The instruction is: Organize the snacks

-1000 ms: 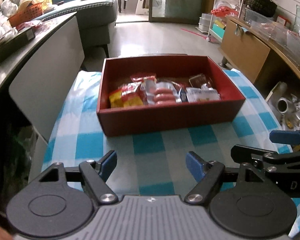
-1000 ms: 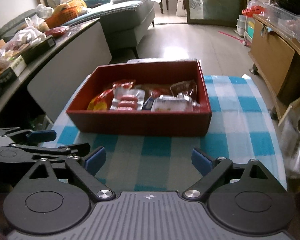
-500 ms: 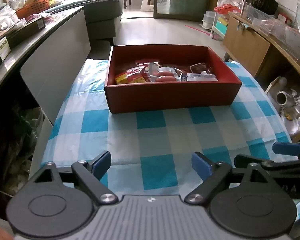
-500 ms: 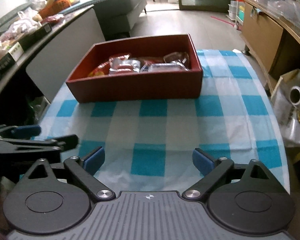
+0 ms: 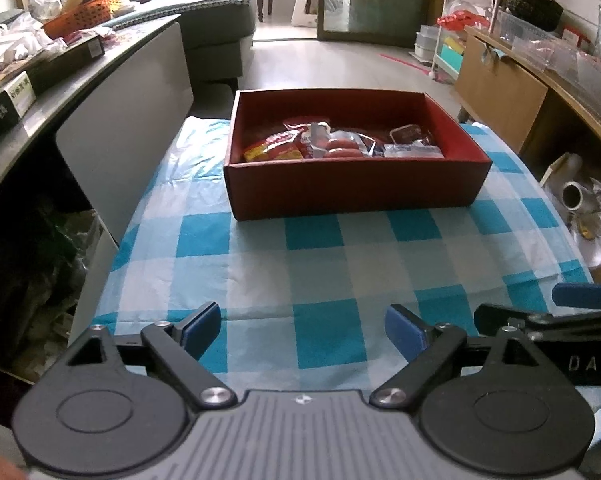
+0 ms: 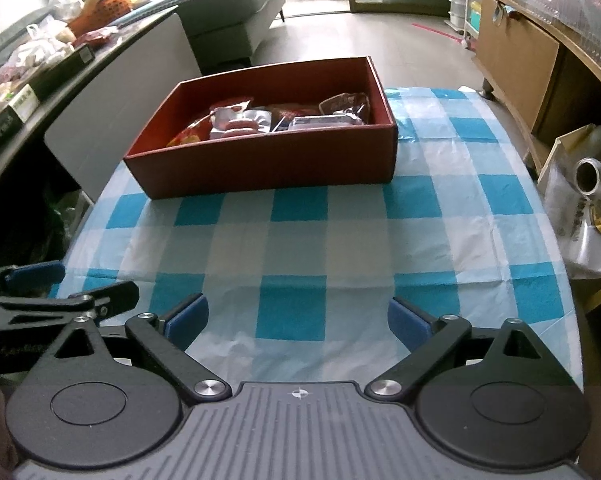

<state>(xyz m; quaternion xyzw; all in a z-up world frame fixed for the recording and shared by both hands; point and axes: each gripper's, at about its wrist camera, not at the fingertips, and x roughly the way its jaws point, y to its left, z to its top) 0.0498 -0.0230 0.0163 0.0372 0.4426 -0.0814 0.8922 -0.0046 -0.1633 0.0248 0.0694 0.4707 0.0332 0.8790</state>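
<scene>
A red box (image 5: pixel 356 188) stands at the far end of the blue-and-white checked table (image 5: pixel 320 264). It holds several snack packets (image 5: pixel 332 142), among them a yellow-red bag and a pack of red sausages. It also shows in the right wrist view (image 6: pixel 268 164) with the snacks (image 6: pixel 268 120) inside. My left gripper (image 5: pixel 302 326) is open and empty over the near table edge. My right gripper (image 6: pixel 298 316) is open and empty beside it, and shows at the right of the left wrist view (image 5: pixel 560 312).
A dark counter (image 5: pixel 40 80) with boxes and bags runs along the left. A wooden cabinet (image 5: pixel 500 92) stands at the right. A bag with a foil roll (image 6: pixel 588 184) sits on the floor by the table's right edge. A sofa (image 5: pixel 216 20) is behind.
Both grippers have pulled back from the red box toward the near table edge. The box now looks farther away. Both stay open and empty.
</scene>
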